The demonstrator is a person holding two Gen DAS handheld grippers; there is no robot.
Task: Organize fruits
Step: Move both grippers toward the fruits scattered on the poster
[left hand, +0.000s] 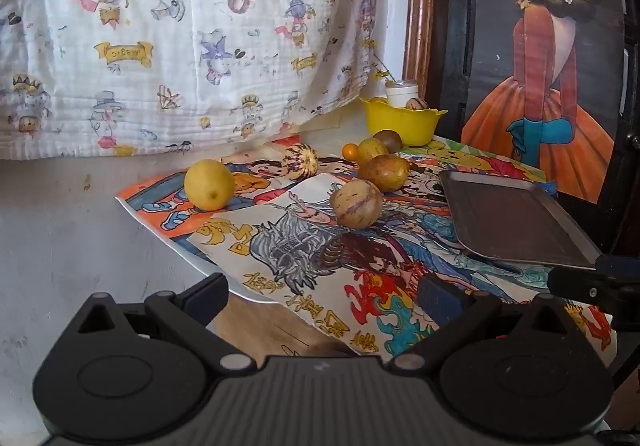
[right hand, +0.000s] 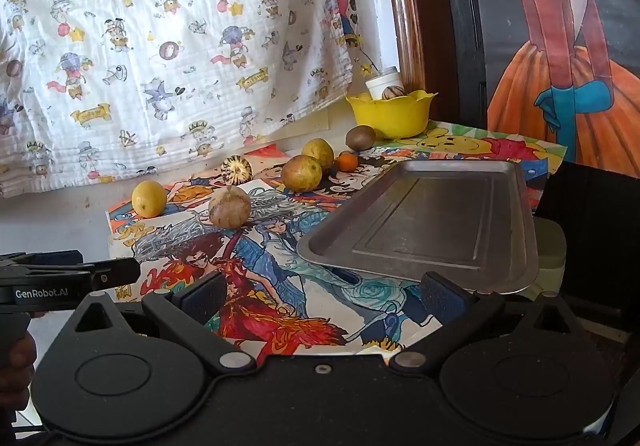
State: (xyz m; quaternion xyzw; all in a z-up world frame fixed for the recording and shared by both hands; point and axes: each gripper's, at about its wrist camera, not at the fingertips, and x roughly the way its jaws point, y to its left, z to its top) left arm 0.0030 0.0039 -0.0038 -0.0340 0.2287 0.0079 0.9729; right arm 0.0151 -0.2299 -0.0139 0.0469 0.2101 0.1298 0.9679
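Several fruits lie on colourful drawings on the table: a yellow lemon (left hand: pixel 209 184) (right hand: pixel 149 198), a striped melon-like fruit (left hand: pixel 299 162) (right hand: pixel 236 170), a tan round fruit (left hand: pixel 357 204) (right hand: pixel 229 210), a brownish-yellow fruit (left hand: pixel 386 172) (right hand: pixel 301 173), another yellow fruit (right hand: pixel 317 153), a small orange (left hand: pixel 351 151) (right hand: pixel 346 161) and a kiwi (left hand: pixel 388 140) (right hand: pixel 360 137). An empty metal tray (left hand: pixel 516 222) (right hand: pixel 428 222) sits at the right. A yellow bowl (left hand: pixel 400 121) (right hand: pixel 390 113) at the back holds one fruit. My left gripper (left hand: pixel 320 296) is open and empty in front of the fruits. My right gripper (right hand: pixel 320 296) is open and empty before the tray.
A patterned white cloth (left hand: pixel 180 38) hangs behind the table. A white jar (left hand: pixel 401 91) stands behind the bowl. A painted dark panel (left hand: pixel 540 58) stands at the right. The left gripper shows at the left edge of the right wrist view (right hand: pixel 60 278).
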